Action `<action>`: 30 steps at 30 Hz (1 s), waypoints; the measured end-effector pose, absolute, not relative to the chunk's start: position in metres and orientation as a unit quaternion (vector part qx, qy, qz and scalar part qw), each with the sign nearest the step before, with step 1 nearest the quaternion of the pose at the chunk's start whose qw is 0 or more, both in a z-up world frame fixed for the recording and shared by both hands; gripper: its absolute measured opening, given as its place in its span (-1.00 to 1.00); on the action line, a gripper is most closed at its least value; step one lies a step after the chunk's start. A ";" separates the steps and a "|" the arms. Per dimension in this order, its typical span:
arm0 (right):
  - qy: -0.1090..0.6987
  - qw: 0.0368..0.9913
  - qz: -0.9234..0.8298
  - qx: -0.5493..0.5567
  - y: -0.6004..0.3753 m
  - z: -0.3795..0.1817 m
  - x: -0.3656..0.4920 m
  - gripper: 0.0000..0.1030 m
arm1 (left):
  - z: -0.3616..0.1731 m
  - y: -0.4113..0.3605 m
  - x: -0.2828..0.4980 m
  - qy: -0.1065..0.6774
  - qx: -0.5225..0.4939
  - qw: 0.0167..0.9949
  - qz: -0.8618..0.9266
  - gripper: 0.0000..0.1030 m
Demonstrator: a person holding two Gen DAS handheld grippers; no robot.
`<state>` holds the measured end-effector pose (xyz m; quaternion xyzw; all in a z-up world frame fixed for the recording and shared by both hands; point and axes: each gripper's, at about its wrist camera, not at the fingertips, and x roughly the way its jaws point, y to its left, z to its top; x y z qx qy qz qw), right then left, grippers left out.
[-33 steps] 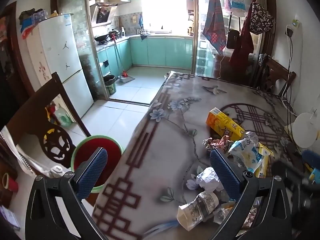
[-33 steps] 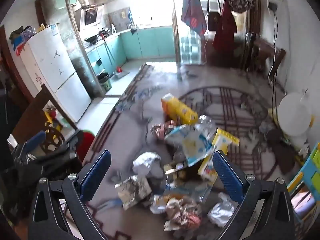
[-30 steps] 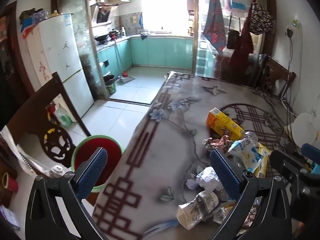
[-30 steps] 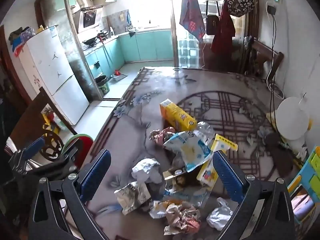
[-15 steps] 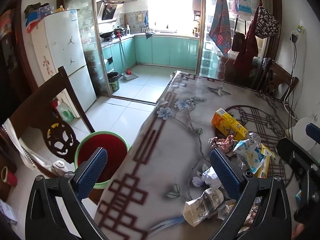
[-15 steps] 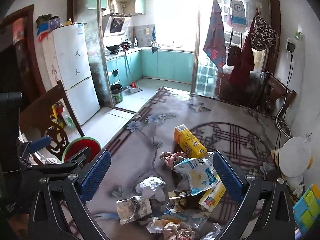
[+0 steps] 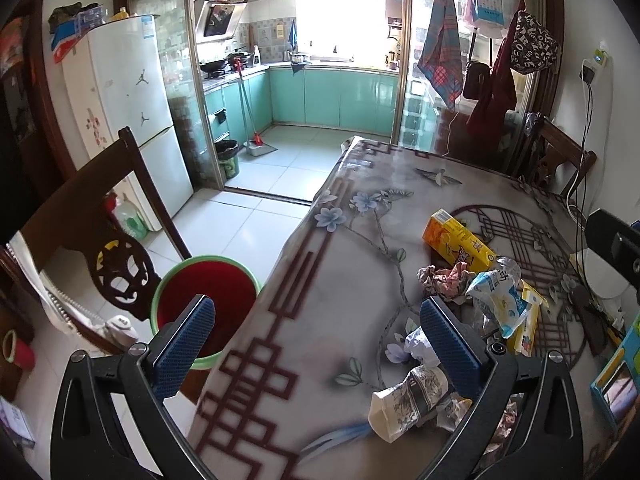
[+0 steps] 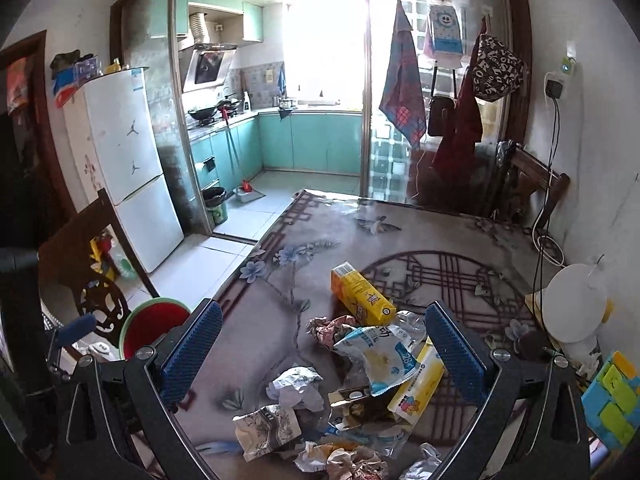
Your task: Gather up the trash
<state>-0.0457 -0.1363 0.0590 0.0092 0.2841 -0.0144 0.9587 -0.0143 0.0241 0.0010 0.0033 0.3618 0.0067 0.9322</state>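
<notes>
A pile of trash lies on the patterned table (image 7: pixel 320 320): a yellow carton (image 7: pixel 456 240) (image 8: pixel 360 294), a blue-white wrapper (image 8: pixel 380 354), crumpled paper (image 8: pixel 298 386), a crushed printed cup (image 7: pixel 408 398) (image 8: pixel 266 428) and more wrappers. A red bin with a green rim (image 7: pixel 204 296) (image 8: pixel 154 324) stands on the floor left of the table. My left gripper (image 7: pixel 320 336) is open and empty above the table's left edge. My right gripper (image 8: pixel 324 348) is open and empty above the pile.
A dark wooden chair (image 7: pixel 92 224) stands left of the bin. A white fan (image 8: pixel 576 302) and coloured boxes (image 8: pixel 612 400) sit at the table's right. A fridge (image 7: pixel 128 120) and the kitchen doorway lie beyond. Another chair (image 8: pixel 532 184) stands at the far right.
Both grippers have risen and tilted up, so the trash pile sits lower in both views. Both stay open and empty.
</notes>
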 end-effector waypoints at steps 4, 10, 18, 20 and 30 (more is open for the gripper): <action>0.291 0.956 -0.018 0.007 -0.138 0.060 -0.044 0.98 | 0.001 0.027 -0.016 0.355 -0.004 0.935 0.010 0.99; 0.301 0.953 -0.028 0.007 -0.144 0.058 -0.040 0.98 | -0.002 0.027 -0.014 0.347 -0.017 0.938 0.008 0.99; 0.348 0.934 -0.064 -0.040 -0.148 0.041 -0.026 0.98 | -0.006 0.015 -0.012 0.346 -0.026 0.938 -0.022 0.99; 0.378 0.923 -0.058 -0.050 -0.150 0.028 -0.020 0.98 | -0.007 0.008 -0.010 0.351 -0.020 0.936 -0.030 0.99; 0.369 0.928 -0.052 0.001 -0.197 0.003 -0.032 0.98 | -0.015 -0.003 -0.002 0.377 0.002 0.926 -0.024 0.99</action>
